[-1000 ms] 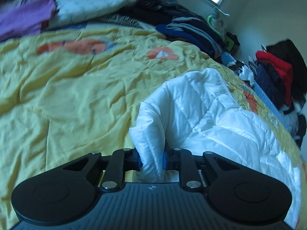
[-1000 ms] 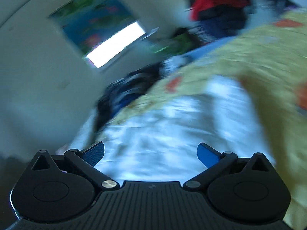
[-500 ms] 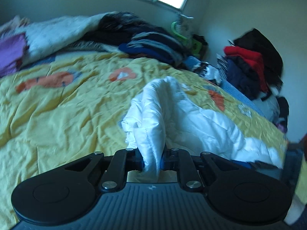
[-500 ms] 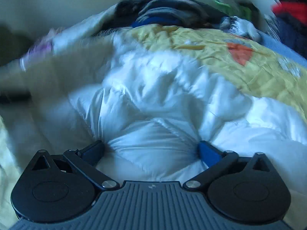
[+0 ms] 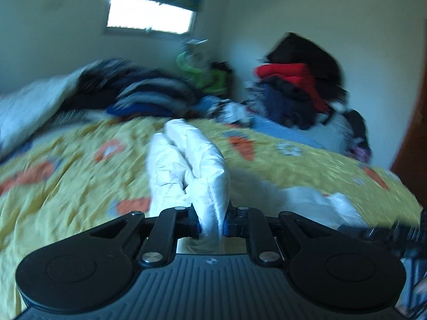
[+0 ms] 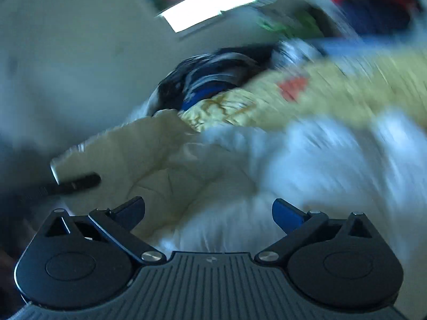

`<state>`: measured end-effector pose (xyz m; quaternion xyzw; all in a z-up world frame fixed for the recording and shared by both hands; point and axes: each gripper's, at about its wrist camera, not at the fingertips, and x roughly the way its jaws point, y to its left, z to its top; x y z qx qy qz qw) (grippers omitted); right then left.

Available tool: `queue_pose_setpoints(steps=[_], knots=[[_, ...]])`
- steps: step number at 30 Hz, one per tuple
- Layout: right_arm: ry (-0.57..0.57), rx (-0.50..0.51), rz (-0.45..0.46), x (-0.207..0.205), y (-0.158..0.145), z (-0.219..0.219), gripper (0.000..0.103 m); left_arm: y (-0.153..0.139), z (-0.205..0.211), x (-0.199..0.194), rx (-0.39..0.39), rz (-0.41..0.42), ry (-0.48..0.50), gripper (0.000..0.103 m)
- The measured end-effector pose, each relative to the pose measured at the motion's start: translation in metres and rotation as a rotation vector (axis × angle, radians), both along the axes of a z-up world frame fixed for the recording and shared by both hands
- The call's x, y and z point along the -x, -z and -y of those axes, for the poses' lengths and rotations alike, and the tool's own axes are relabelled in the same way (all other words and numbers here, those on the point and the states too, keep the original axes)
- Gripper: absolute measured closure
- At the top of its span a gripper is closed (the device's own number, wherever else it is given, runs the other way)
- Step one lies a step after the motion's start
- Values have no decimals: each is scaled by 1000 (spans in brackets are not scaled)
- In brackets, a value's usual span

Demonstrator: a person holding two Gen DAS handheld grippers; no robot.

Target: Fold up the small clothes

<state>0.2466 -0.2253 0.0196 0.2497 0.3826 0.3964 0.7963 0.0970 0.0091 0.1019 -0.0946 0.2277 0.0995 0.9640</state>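
- The left gripper [image 5: 212, 222] has a matte black body with a ribbed, grooved plate at 6 o'clock carrying a tiny pale emblem.
- Two round black discs flank it at 8 and 4 o'clock, each with a shallow circular recess.
- Black linkage arms carry silver screws and rivets.
- The right gripper [image 6: 208, 212] has the same build, with blue pads on its fingertips [image 6: 287, 214].

Jacket [image 5: 197, 165] lies on bedspread [image 5: 66, 186], one fold raised between left gripper [image 5: 212, 222] jaws. Clothes pile [image 5: 149, 93] behind it along wall; second heap [image 5: 296, 90] right of that.
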Motion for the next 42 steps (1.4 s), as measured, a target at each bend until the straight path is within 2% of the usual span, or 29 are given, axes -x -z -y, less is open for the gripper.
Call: queue_pose_setpoints(steps=[2,4,6,8,11,14,19,21,22,23,24,26,27,28,29,30,33,37,39,40,41,42], knots=[[63,-165,-118,1,12,42,1,-5,33,-3,-92,18,83,89],[118,-283,-192,2,21,75,1,-5,71,-5,-179,35,188,89],[134,-339,-208,2,22,92,1,2,112,-5,-264,42,312,89],[98,-396,-236,-2,23,99,0,16,150,-3,-331,40,451,89],[37,-471,-283,-11,24,103,1,42,195,1,-391,0,617,89],[14,-459,-292,-14,20,108,0,57,220,5,-402,-30,713,89],[69,-304,-279,-16,19,118,3,66,243,9,-439,-35,870,89],[111,-244,-203,-11,14,122,16,71,249,5,-442,-40,884,89],[120,-186,-152,-7,8,122,38,72,250,3,-439,-41,880,89],[124,-135,-129,-5,6,122,73,73,247,-1,-421,-48,882,89],[125,-119,-123,-6,6,124,75,72,246,-4,-391,-56,885,89],[135,-112,-119,-4,11,131,76,73,244,-11,-345,-68,896,89],[153,-65,-120,-5,18,131,76,75,245,-15,-331,-84,902,89],[167,14,-108,-5,25,130,72,82,243,-22,-318,-108,905,89],[180,98,-95,-5,33,127,58,90,243,-30,-307,-137,901,89],[178,113,-89,-6,45,127,57,99,243,-37,-303,-167,885,88],[185,48,-107,-9,66,132,59,97,239,-34,-299,-145,897,88],[210,51,-94,1,61,132,58,69,208,-4,-255,-76,1066,85],[236,-2,-122,6,59,140,54,49,184,2,-202,-41,1103,85],[261,-32,-154,10,55,149,49,40,170,-1,-185,-22,1087,85],[300,-59,-182,14,51,158,37,30,159,-1,-176,2,1051,85],[348,-93,-196,19,45,170,31,22,144,-4,-176,34,993,85]])
